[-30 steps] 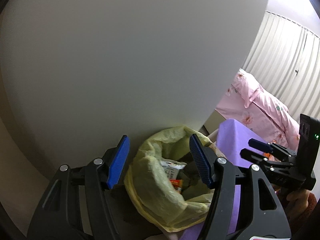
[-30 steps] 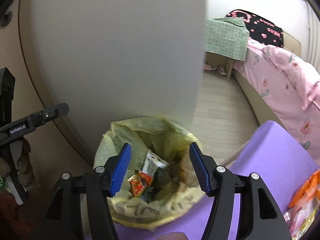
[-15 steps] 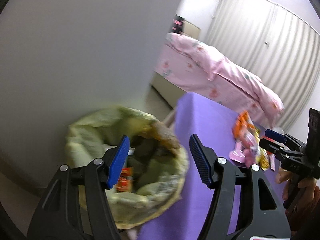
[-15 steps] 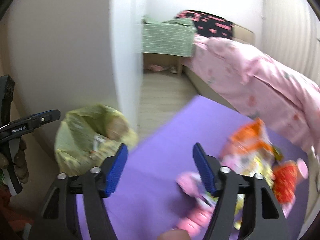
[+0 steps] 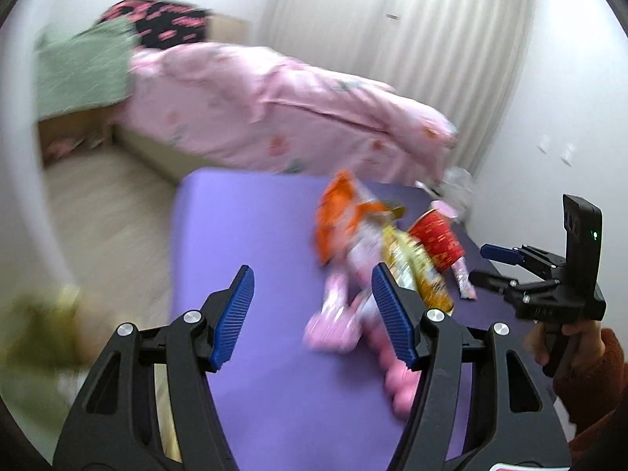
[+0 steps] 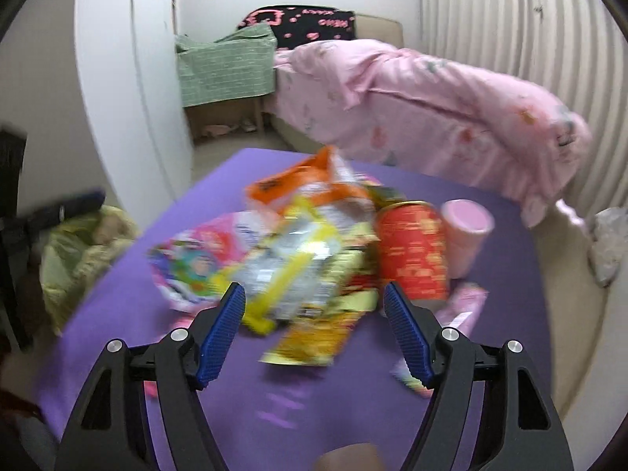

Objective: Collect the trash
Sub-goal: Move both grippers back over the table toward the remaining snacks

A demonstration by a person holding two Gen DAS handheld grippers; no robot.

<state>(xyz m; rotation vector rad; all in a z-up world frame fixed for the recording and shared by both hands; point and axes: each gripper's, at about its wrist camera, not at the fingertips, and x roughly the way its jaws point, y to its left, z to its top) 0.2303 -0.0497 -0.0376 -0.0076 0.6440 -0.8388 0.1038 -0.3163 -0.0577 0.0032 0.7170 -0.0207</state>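
A purple worktop (image 6: 219, 196) fills the middle of the frame. The trash pile (image 6: 310, 247) lies at its centre, the yellow bag (image 6: 74, 251) at left. Both left tongs (image 5: 312, 306) and right tongs (image 6: 314, 325) stand wide and hold nothing.

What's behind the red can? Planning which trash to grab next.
A pink cup stands just behind and beside the red can, partly hidden by it. Whether they touch, and the cup's contents, cannot be seen.
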